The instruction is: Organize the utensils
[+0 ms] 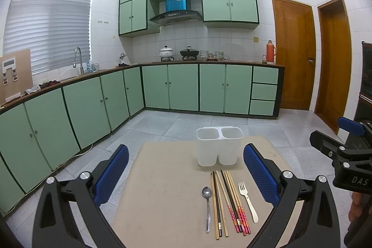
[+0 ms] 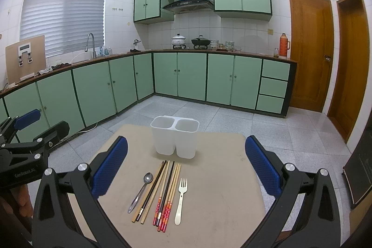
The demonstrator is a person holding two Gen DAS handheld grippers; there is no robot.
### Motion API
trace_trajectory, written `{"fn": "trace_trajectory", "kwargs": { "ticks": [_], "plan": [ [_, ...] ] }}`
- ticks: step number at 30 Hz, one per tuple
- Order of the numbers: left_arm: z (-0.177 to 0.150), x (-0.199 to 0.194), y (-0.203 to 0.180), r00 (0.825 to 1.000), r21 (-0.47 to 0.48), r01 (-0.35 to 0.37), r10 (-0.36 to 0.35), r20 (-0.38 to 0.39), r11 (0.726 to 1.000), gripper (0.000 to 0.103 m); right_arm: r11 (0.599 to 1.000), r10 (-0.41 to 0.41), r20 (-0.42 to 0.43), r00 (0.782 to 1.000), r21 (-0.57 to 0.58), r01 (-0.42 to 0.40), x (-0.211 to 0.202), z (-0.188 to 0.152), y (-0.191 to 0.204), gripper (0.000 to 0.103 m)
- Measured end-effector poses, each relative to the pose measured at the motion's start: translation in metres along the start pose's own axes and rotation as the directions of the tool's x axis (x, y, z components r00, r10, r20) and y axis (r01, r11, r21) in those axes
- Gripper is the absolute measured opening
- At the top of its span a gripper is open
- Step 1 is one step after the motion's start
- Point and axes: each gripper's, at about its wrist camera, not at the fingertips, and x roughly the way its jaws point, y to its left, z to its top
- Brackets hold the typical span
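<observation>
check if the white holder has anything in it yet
Empty: both compartments of the white holder show bare insides, and all utensils lie on the table.

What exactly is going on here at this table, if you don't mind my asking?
A person holds a claw in each hand over a small table, and nothing has been picked up yet. The left claw and right claw are both open and empty. A spoon, a bundle of chopsticks and a fork lie side by side in front of an empty two-compartment white holder.
</observation>
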Motion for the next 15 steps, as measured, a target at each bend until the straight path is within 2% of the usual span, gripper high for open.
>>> {"fn": "trace_trajectory", "kwargs": {
  "ticks": [15],
  "plan": [
    [-0.0008,0.0043,-0.0004,1.000,-0.004,0.000,0.000,0.000,1.000,0.097,1.000,-0.001,-0.001,1.000,0.000,0.001,0.0004,0.0002,0.0004,0.098]
  ]
}}
